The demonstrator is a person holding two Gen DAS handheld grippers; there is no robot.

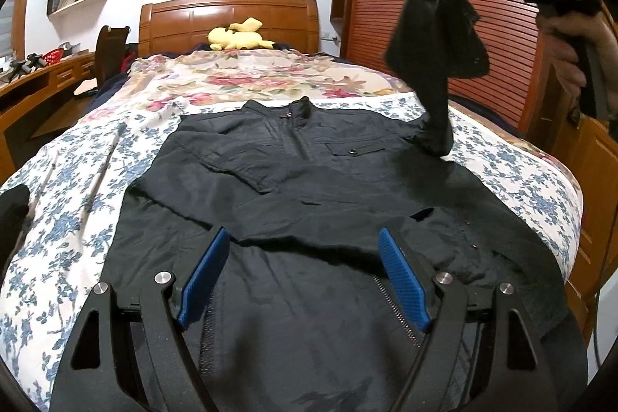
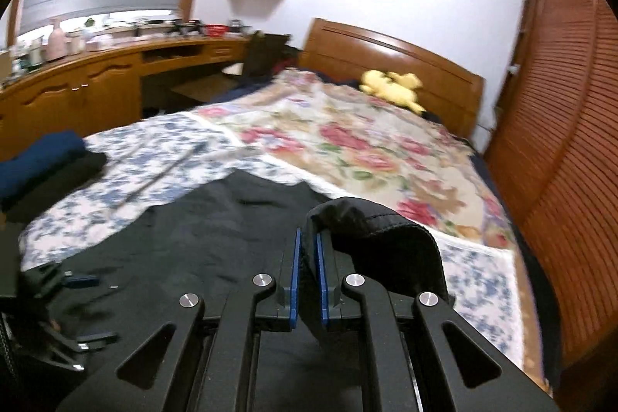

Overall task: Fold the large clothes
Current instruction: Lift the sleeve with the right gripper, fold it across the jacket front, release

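Floral-sheeted bed bearing spread black jacket, yellow plush toy, folded dark clothes.

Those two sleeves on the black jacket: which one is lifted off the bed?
The right sleeve, pinched by the right tool and hanging in the air. The left sleeve lies folded flat across the jacket's chest.
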